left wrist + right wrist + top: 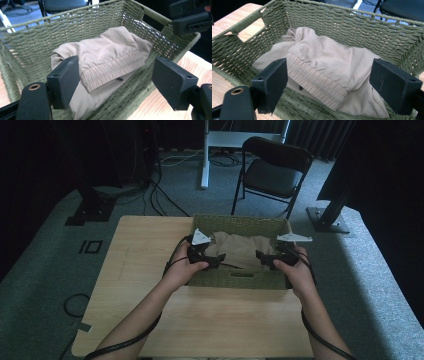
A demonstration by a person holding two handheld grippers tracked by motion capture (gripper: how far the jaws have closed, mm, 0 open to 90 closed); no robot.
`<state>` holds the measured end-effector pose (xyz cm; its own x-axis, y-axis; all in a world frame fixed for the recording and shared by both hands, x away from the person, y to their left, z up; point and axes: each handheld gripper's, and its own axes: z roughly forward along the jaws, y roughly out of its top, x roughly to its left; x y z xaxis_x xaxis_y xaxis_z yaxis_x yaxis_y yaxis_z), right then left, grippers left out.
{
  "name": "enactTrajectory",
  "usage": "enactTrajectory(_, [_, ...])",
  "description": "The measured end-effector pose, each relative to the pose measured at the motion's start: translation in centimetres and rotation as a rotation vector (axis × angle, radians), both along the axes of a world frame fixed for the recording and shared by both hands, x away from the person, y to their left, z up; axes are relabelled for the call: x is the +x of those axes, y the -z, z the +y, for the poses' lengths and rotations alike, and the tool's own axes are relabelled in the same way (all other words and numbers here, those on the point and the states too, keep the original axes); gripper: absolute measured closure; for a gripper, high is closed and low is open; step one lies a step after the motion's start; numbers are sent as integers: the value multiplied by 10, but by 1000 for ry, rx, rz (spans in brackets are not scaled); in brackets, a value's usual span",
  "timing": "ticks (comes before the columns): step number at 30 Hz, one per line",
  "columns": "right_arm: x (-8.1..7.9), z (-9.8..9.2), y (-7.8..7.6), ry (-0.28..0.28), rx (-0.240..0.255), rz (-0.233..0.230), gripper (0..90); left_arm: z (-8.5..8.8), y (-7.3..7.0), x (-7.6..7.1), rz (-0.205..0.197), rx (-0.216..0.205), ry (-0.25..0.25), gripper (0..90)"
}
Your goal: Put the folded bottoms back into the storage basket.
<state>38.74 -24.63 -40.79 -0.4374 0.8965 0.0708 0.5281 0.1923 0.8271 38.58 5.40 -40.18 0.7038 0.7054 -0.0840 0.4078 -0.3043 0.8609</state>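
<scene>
Beige garment [105, 57] lies in the woven basket [45, 42], just ahead of and below both tools; left tool [115, 82] and right tool [329, 85] hold their jaws apart, empty.

We hold a black gripper in each hand, the left gripper [216, 260] and the right gripper [262, 257] each topped by a grey three-cornered plate. Our forearms are bare. Black cables trail back from both grippers, whose blocky matte jaws carry brass-ringed holes.
</scene>
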Motion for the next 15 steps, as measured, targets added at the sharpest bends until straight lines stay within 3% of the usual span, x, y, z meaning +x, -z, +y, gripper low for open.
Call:
enactTrajectory(6, [-20,0,1,-44,1,-21,148,0,-2,-18,-17,-10,37,236])
enactTrajectory(15, [-50,-1,9,-78,23,-37,148,4,12,-39,-18,-3,71,236])
